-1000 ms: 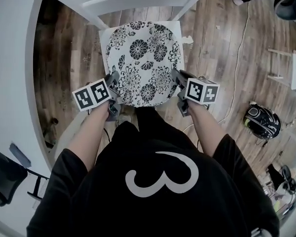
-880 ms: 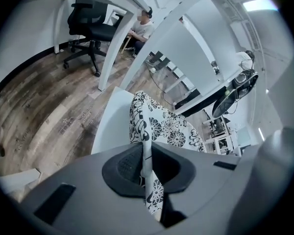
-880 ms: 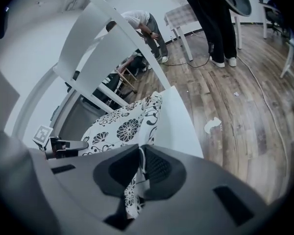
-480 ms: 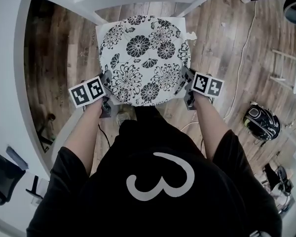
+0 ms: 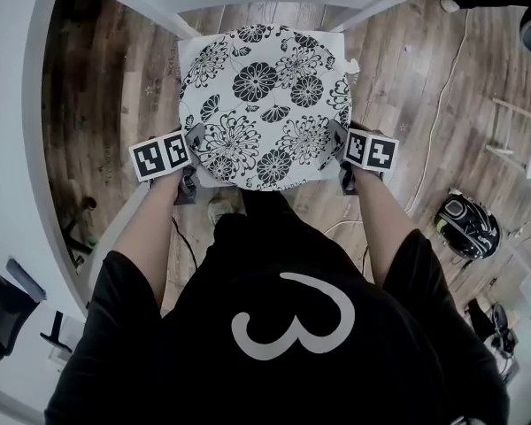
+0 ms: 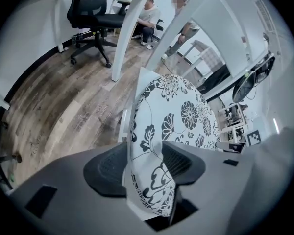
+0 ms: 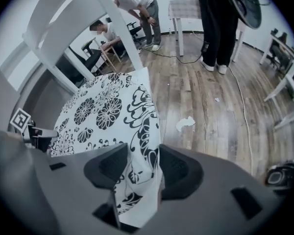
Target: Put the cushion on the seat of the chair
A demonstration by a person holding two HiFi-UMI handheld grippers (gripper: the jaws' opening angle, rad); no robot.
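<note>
Left gripper (image 6: pixel 144 164) and right gripper (image 7: pixel 143 166): jaws opening, released, each straddling the round black-and-white floral fabric cushion (image 5: pixel 264 96) edge.

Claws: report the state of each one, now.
Left claw: opening, edge of the cushion between its jaws.
Right claw: opening, opposite edge of the cushion between its jaws.

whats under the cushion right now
The white chair seat: only its corners peek out round the cushion. The rest of the seat is covered, so anything else beneath cannot be seen.
</note>
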